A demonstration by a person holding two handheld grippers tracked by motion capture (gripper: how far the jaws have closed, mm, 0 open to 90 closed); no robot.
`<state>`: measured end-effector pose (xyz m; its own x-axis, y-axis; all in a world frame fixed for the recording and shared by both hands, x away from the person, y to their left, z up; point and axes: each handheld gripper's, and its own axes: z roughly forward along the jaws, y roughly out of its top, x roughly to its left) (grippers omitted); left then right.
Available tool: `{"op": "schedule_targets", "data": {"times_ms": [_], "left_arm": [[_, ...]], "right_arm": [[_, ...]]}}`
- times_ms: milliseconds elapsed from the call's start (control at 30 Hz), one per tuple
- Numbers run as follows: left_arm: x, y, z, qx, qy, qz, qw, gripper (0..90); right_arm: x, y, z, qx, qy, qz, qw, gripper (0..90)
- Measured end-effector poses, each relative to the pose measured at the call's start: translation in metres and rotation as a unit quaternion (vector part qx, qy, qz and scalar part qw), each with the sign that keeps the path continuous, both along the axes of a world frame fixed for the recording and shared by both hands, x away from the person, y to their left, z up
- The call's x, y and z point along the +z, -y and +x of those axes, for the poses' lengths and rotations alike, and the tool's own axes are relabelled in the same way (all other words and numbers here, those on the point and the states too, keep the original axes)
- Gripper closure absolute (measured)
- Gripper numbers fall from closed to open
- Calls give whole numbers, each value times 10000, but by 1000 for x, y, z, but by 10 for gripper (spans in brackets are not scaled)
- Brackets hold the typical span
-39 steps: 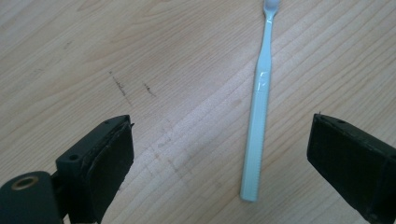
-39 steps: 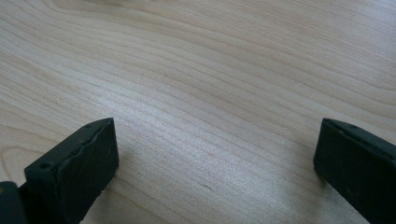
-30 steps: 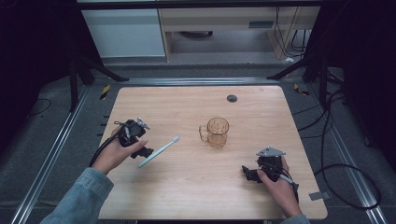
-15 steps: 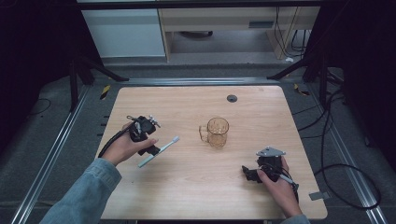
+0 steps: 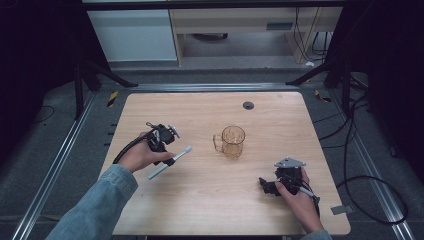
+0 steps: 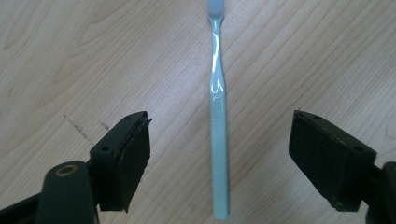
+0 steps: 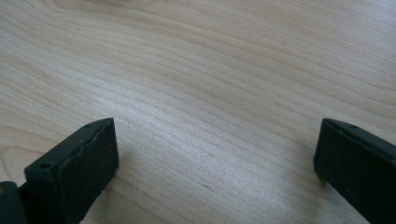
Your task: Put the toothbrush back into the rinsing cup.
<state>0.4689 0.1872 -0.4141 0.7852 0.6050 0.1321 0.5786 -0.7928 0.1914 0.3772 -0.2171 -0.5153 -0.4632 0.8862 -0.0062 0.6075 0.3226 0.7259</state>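
Note:
A pale blue toothbrush [image 5: 170, 162] lies flat on the wooden table [image 5: 210, 210], left of middle, its white head toward the mug. My left gripper [image 5: 167, 156] hovers right over it, open. In the left gripper view the toothbrush [image 6: 218, 116] runs lengthwise through the gap, untouched, with both pads [image 6: 126, 158] wide apart. A clear amber glass mug [image 5: 231, 141] stands upright at the table's centre, handle to the left. My right gripper [image 5: 267, 186] rests low near the front right, open over bare wood [image 7: 210, 107].
A small dark round grommet [image 5: 248, 105] sits in the table near its far edge. Cables trail from both grippers over the table sides. Metal rails and dark stand legs flank the table, with cabinets behind.
My left gripper has moved right and toward the mug, now sitting over the toothbrush's middle. The toothbrush, mug and right gripper have stayed where they were.

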Motion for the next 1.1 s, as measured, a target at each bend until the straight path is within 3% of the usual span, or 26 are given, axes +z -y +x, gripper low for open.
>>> {"op": "schedule_targets", "data": {"times_ms": [300,533,1100], "left_arm": [[-13,13,8,-18,-240,293,9993,349],[-22,22,22,80,-355,340,9988,470],[-41,22,36,169,-580,416,9973,605]], "right_arm": [[0,0,0,-2,-3,4,10000,4],[0,0,0,23,25,-28,10000,3],[0,0,0,21,24,-26,10000,4]]}}
